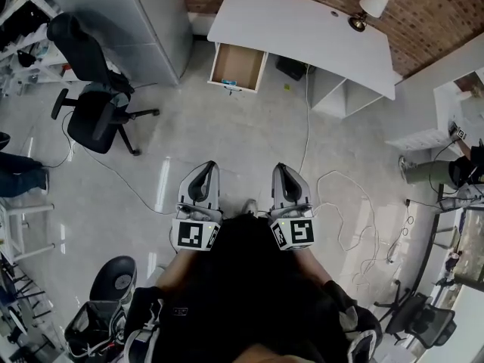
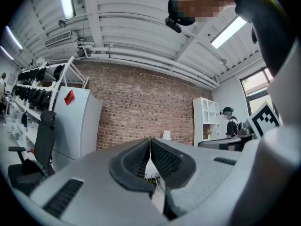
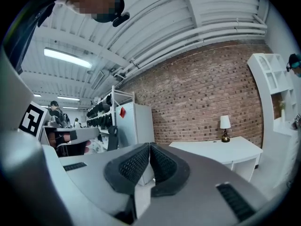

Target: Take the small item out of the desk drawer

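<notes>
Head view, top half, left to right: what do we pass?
chair → drawer, pulled open → open shelf under the desk → lamp. The grey cabinet overlaps the chair, so it is left out.

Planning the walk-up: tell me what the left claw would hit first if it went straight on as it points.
Probably the open drawer of the white desk. The left claw, shut and empty, aims roughly at it, with only floor between; depth is unclear.
</notes>
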`<state>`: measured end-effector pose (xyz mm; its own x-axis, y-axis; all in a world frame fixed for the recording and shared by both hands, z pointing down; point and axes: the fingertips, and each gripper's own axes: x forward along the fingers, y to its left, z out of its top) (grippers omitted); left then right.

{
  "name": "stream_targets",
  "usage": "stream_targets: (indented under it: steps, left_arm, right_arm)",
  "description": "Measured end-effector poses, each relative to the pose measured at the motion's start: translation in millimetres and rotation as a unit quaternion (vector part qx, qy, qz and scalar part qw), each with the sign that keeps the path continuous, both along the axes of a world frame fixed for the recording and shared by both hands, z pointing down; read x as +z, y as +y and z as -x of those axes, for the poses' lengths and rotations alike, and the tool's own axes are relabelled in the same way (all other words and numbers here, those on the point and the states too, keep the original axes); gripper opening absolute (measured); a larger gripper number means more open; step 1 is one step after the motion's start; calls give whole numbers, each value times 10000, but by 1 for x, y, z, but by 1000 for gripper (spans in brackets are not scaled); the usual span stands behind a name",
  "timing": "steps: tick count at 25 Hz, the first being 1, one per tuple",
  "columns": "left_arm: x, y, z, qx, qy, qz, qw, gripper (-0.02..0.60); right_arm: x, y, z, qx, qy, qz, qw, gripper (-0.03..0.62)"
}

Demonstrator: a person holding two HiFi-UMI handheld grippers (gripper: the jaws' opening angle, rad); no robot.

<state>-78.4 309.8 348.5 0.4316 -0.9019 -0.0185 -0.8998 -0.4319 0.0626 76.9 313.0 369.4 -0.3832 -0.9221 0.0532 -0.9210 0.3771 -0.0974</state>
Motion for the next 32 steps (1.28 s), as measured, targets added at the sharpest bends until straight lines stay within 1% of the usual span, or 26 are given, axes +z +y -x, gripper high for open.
stream_targets:
  steps: [5, 11, 17, 24, 28, 32]
  left_arm:
    - [7, 11, -22, -98, -32, 66, 9999, 12]
    - [15, 20, -43, -241, -87, 108, 9996, 12]
    - [20, 4, -60, -120, -149, 196, 9996, 12]
    - [39, -55, -60, -29, -99, 326, 9994, 12]
    - [43, -109, -57, 16, -65, 361, 9993, 12]
    - [49, -170, -42, 21, -38, 459, 9989, 12]
  right_arm:
    - [7, 6, -20, -159, 10, 66, 9999, 29]
    - [17, 8, -37, -435, 104, 27, 9990, 29]
    - [22, -8, -46, -433, -32, 102, 9990, 31]
    - [35, -62, -42, -405, 79, 198, 9990, 31]
    - [41, -111, -39, -377, 139, 283, 9988, 29]
    - [47, -169, -25, -359, 189, 378, 9985, 31]
